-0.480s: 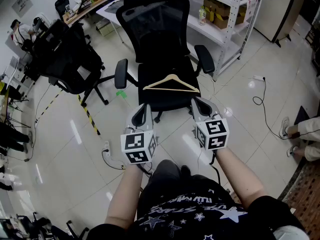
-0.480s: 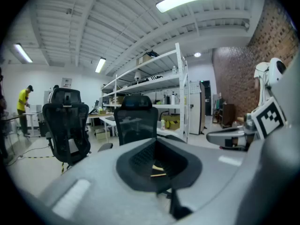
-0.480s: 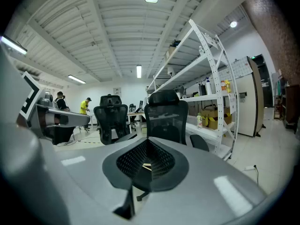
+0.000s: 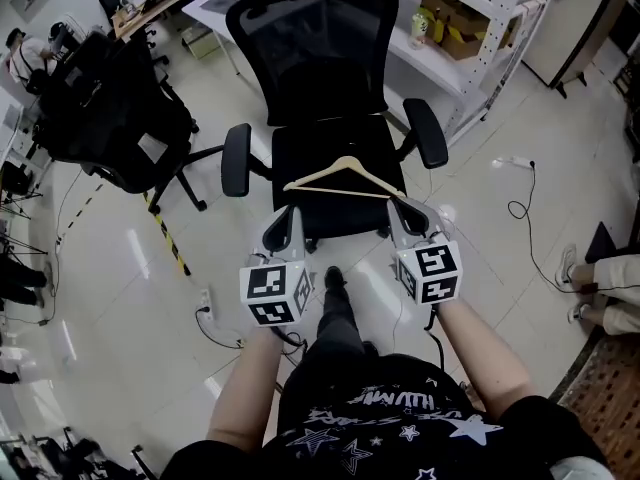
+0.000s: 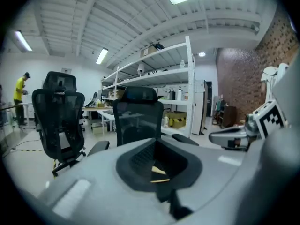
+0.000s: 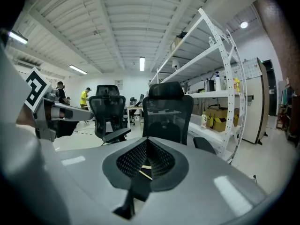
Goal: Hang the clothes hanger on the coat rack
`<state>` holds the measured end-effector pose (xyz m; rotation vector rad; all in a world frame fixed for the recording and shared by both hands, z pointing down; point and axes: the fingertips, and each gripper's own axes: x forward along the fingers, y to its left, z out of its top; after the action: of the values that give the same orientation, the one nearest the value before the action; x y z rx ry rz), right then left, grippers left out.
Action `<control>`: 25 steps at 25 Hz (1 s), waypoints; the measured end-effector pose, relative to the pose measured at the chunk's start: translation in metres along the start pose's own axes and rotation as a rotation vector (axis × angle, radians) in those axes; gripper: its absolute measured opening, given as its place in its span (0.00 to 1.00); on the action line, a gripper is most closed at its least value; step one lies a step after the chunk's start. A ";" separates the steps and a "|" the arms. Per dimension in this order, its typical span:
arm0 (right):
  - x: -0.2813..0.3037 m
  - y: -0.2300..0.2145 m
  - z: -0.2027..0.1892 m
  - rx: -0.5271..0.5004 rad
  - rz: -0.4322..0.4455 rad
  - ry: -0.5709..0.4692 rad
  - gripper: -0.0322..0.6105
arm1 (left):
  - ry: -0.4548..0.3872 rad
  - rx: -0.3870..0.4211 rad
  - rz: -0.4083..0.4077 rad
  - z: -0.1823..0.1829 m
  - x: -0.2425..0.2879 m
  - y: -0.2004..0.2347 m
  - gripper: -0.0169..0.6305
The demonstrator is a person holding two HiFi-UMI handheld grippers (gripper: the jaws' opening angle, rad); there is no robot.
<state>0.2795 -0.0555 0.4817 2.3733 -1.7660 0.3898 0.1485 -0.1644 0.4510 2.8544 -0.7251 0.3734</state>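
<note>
In the head view the clothes hanger [image 4: 345, 178] lies flat across the seat of the black office chair [image 4: 320, 140] at the frame's centre. The left gripper [image 4: 283, 223] and right gripper [image 4: 405, 216] hover just below it, near the seat's front edge, and touch nothing. No coat rack can be made out anywhere, so carrying the hanger to it will likely mean turning away. The cable [image 4: 520, 208] trailing over the glossy floor at right could then catch a foot. The chair looks to stand on casters, so a firm push against the seat might roll it away and take the hanger out of reach. In the left gripper view the jaws are pressed together with nothing between them. Only a pale sliver of hanger shows low in the centre, beyond the tips, with the chair's backrest above. Going in like this would shove the wood across the cushion rather than take hold of it, so the jaws must part first. The right gripper view shows the same: jaws together and empty, and thin wooden slivers past them at lower centre. A thin bar lying flat on a soft seat gives the pads little to get under, and a shallow bite could let it twist or drop.
</note>
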 end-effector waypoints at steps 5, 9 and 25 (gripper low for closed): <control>0.056 -0.028 -0.001 -0.067 -0.106 0.007 0.06 | 0.019 0.046 -0.102 -0.003 0.057 0.033 0.03; 0.087 -0.043 -0.021 -0.092 -0.177 0.079 0.06 | 0.090 0.040 -0.129 -0.021 0.095 0.064 0.03; 0.166 -0.057 -0.108 -0.013 -0.035 0.199 0.06 | 0.273 -0.014 -0.136 -0.101 0.197 0.065 0.03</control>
<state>0.3663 -0.1603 0.6364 2.2645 -1.6311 0.5851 0.2642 -0.2853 0.6091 2.7417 -0.4774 0.7153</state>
